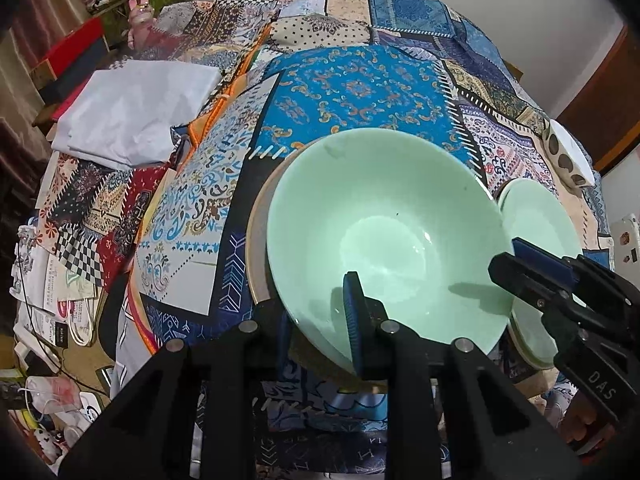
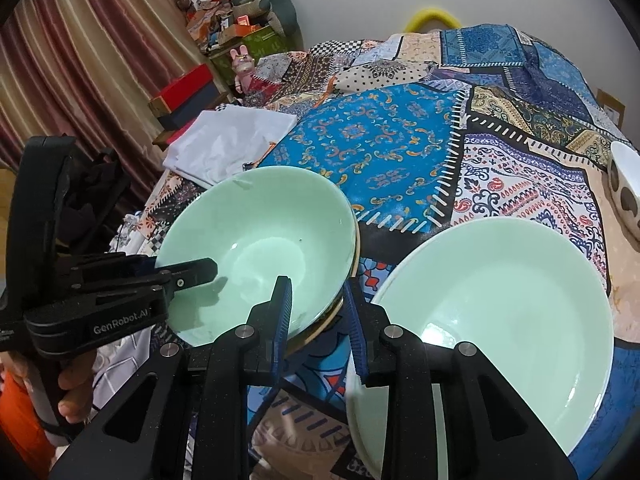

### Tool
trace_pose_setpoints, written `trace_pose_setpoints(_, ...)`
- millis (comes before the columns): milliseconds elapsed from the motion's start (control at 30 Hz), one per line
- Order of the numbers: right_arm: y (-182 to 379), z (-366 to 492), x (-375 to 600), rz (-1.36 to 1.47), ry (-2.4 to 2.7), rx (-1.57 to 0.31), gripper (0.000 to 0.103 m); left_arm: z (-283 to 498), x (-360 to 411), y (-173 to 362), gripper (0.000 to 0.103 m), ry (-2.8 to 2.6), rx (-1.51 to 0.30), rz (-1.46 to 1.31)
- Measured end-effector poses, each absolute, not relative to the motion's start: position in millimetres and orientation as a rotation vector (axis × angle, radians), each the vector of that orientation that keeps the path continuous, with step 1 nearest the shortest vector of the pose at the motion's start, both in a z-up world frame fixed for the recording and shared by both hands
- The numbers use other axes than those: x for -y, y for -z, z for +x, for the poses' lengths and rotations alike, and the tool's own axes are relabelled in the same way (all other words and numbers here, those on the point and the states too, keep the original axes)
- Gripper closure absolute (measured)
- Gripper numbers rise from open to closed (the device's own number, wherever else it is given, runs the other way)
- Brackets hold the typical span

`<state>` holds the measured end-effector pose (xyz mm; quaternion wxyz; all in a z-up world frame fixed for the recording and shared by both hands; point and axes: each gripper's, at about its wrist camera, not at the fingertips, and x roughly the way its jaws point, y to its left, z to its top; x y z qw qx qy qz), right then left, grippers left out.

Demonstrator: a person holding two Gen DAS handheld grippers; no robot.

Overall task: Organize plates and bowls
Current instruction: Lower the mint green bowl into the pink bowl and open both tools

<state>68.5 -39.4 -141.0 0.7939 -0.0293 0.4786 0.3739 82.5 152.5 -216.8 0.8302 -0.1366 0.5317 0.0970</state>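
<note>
While the mint-green bowl (image 1: 384,236) sits mouth-up on a tan-rimmed dish (image 1: 256,240) beneath it, tipped a little toward the cameras, two grippers work its edge. It's round, so no long axis to call. The left gripper (image 1: 320,312) has its jaws nearly together, pinching the near rim, one blue pad inside the glossy wall. The right gripper (image 2: 316,312) straddles the bowl's right rim, jaws narrow, though whether the pads press on it I cannot tell. Just to the right lies a pale green plate (image 2: 500,320), smooth and shiny, close beside the bowl. Farther right, a white bowl with dark spots (image 2: 626,196) stands apart. Everything rests on a busy patchwork cloth (image 2: 380,140), with folded white fabric (image 1: 136,116) at the far left.
</note>
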Motion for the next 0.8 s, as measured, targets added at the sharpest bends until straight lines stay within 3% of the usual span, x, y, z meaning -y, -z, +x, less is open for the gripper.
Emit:
trace_pose_setpoints(500,124.2,68.1,61.8,-0.067,-0.787,-0.989,0.077,75.3,-148.7,191.5,0.077,-0.260,-1.107,-0.198)
trace_pose_setpoints(800,86.2,70.6,101.3,-0.083,-0.717,-0.876,0.076,70.5,-128.8,140.2,0.066,-0.231,-0.977,-0.155)
